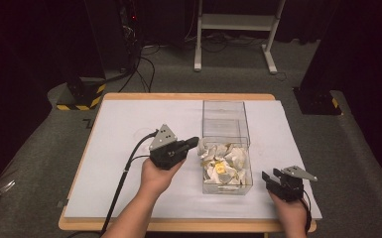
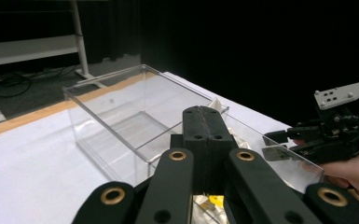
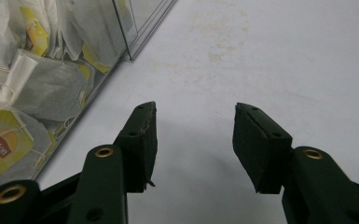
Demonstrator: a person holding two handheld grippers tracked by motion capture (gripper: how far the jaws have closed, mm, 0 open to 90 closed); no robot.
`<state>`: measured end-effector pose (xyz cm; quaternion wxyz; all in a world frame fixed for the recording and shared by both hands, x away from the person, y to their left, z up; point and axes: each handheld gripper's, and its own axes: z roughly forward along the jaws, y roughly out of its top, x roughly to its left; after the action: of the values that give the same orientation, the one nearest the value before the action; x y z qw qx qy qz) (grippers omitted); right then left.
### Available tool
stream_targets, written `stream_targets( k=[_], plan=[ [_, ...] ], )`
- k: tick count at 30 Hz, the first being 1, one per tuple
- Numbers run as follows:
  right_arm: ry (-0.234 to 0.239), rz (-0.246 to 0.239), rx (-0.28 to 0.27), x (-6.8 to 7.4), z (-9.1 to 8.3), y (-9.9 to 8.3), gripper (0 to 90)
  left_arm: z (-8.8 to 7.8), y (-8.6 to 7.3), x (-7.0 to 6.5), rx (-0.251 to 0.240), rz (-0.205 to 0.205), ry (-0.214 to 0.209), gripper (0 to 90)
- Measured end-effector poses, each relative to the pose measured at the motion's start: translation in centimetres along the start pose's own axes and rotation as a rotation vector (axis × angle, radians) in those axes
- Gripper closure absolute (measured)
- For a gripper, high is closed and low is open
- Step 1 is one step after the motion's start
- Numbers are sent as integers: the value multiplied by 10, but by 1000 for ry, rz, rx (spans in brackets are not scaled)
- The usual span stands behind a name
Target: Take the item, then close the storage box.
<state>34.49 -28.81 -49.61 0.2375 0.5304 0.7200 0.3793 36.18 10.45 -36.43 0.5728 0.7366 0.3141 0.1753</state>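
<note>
Left gripper [image 1: 194,142]: jaws clenched, empty, beside the clear box [image 1: 225,130].
Right gripper [image 1: 268,178]: jaws released, over bare table [image 1: 129,124].
Box contents: tea bags [image 1: 223,161] in the near compartment.

Grey carpet floor [image 1: 39,163] (dark walls), white stand [image 1: 235,22]

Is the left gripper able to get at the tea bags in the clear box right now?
Probably yes: the left gripper sits beside the open-topped clear box, tea bags uncovered, though its jaws are shut.
</note>
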Motion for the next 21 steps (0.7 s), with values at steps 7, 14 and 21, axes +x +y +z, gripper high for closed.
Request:
stream_targets(
  k=[7,14,21],
  plan=[
    [1,1,0,0,0,0,501,-11,3,7,-9,3,29,900],
    [3,-2,-2,0,0,0,500,-15,4,13,-4,5,48,900],
    [2,0,1,0,0,0,499,-19,3,20,-3,-3,65,900]
  ],
)
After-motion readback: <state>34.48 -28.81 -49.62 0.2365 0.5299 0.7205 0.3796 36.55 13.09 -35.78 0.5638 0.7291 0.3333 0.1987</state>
